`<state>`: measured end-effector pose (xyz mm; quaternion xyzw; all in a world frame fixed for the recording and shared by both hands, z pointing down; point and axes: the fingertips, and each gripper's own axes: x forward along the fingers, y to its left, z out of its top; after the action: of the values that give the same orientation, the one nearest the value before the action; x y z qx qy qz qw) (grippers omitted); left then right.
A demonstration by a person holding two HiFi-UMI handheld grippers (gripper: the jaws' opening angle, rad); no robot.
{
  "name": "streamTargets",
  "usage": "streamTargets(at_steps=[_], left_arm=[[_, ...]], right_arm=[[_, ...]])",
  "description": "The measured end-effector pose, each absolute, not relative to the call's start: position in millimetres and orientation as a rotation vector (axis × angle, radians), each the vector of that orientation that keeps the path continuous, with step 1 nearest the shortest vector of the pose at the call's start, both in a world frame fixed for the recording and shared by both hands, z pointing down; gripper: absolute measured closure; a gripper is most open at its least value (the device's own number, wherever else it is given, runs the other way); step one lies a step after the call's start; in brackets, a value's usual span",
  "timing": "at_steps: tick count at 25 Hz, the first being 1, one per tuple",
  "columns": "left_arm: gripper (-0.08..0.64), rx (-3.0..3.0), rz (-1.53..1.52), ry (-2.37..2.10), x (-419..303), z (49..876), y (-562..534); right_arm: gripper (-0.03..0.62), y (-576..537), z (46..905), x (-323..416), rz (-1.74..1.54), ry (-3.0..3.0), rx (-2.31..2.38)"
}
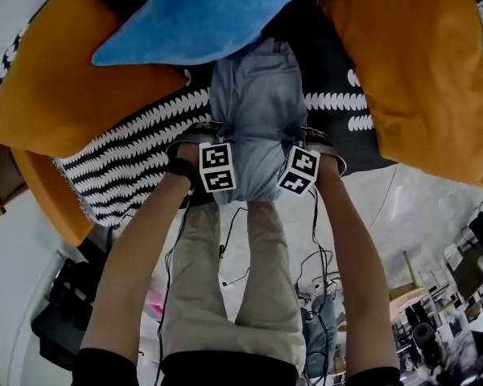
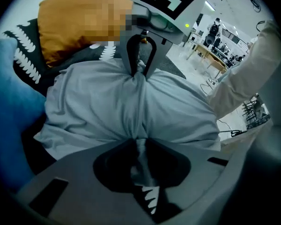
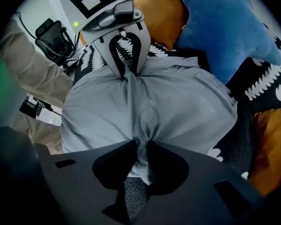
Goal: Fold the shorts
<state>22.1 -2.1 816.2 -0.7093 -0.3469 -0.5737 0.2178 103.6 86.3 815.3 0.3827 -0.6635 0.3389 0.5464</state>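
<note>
Light grey shorts [image 1: 256,107] lie bunched on a black-and-white patterned blanket [image 1: 129,163], with their near edge gathered between my two grippers. My left gripper [image 1: 219,179] is shut on a pinched fold of that edge, which shows as grey cloth squeezed between the jaws in the left gripper view [image 2: 140,146]. At the other end of the same edge my right gripper [image 1: 298,175] is shut on a second fold [image 3: 140,150]. The shorts [image 2: 131,107] stretch taut between both grips. Each gripper view shows the other gripper across the cloth: the right gripper [image 2: 140,71] and the left gripper [image 3: 125,71].
Orange cushions flank the shorts at left [image 1: 56,95] and right [image 1: 419,63]. A blue star-shaped cushion [image 1: 201,10] overlaps their far end. The person's beige trouser legs [image 1: 233,296] and loose cables [image 1: 318,264] are below. Tables and people stand far behind [image 2: 215,46].
</note>
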Motion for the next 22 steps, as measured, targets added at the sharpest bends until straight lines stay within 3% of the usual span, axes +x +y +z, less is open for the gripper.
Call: streamTargets(at_steps=[1,3,10,16,22], left_arm=[[0.512,-1.978,-1.585,-0.947,20,820,4],[0.522,-2.041,-1.607,-0.901,12,826,14],[0.529,-2.116,-1.615,-0.904,-5,779,30],[0.529,-2.111,-1.602,-0.984,-20,661,-9],[0.529,-2.133,-1.567,-1.027,-22,629,-8]], right_arm=[[0.536,94,820,103,0.801,-1.557,0.901],[0.549,112,828,97,0.798,-1.538,0.892],[0.552,149,784,72,0.835,-1.592,0.912],[0.552,108,668,65,0.822,-1.686,0.942],[0.552,110,635,64,0.834,-1.727,0.986]])
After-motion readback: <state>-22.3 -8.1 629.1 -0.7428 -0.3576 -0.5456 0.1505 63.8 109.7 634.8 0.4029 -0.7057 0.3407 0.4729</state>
